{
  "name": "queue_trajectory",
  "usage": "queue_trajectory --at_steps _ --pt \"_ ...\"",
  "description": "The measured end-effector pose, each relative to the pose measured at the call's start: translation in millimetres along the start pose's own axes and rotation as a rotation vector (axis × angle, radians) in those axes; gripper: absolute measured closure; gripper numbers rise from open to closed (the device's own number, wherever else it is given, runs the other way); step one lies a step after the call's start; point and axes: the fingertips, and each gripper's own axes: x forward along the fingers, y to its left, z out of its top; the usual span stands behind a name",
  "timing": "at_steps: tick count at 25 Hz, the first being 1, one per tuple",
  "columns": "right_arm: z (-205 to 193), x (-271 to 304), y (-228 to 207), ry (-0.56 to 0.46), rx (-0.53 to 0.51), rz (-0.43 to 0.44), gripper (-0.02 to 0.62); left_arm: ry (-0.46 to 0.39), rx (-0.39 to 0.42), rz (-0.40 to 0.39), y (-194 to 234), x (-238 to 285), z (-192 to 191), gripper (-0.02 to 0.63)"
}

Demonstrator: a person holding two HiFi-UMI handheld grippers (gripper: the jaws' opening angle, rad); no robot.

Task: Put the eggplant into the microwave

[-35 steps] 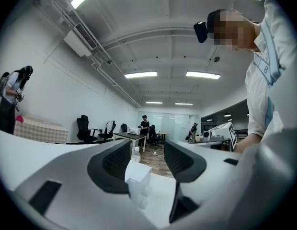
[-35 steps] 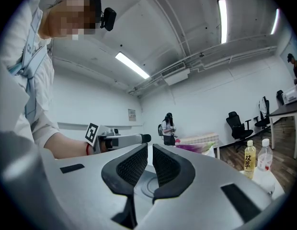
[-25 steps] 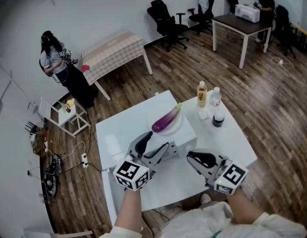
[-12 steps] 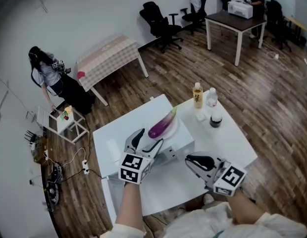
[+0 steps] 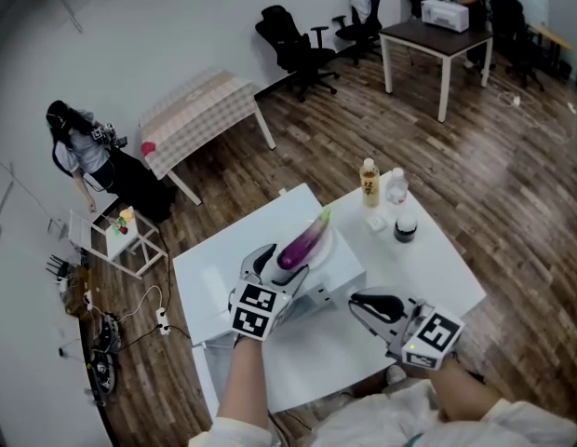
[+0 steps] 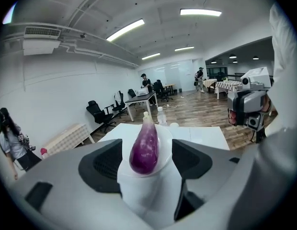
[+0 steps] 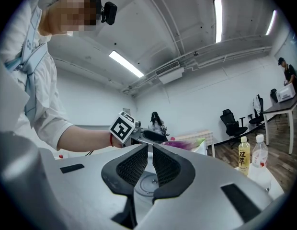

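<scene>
The left tongs [image 6: 147, 163] have just been opening and now stand released and wide. The near end of the eggplant [image 6: 144, 150] sits between their pads, unpressed, on a white plate [image 6: 165, 138]. To their right, the right tongs [image 5: 356, 299] are clenched and empty over the tabletop [image 5: 428, 259].

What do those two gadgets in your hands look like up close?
Both the left gripper and right gripper are pale grey, with black ribbed fingers. Each carries a cube of black-and-white square markers. The sleeve is white.

eggplant [image 5: 302, 240] on plate [image 6: 166, 138], bottles [image 5: 369, 182] beyond
</scene>
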Motion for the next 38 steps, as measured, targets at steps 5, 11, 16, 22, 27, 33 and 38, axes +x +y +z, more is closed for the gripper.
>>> queue_trajectory --at_steps 5,11,16,22,27,33,38 --pt "0 1 -5 0.001 0.009 -0.008 0.56 0.042 0.023 0.007 6 10 -4 0.295" --pt "-1 0 -7 -0.001 0.012 -0.012 0.56 0.063 0.031 0.014 6 14 -6 0.391" --pt "1 1 -8 -0.006 0.011 -0.011 0.56 0.061 0.041 0.017 6 15 -5 0.393" --pt "1 -2 -10 -0.006 0.015 -0.014 0.56 0.057 0.048 0.036 8 16 -5 0.4" --pt "2 -5 -10 -0.006 0.013 -0.014 0.56 0.051 0.053 0.044 6 15 -5 0.402" --pt "0 -6 -8 0.01 0.008 -0.015 0.56 0.017 0.029 0.065 8 7 -2 0.403" --pt "0 -5 -4 0.013 0.001 -0.009 0.56 -0.023 0.004 0.082 6 -4 3 0.407"
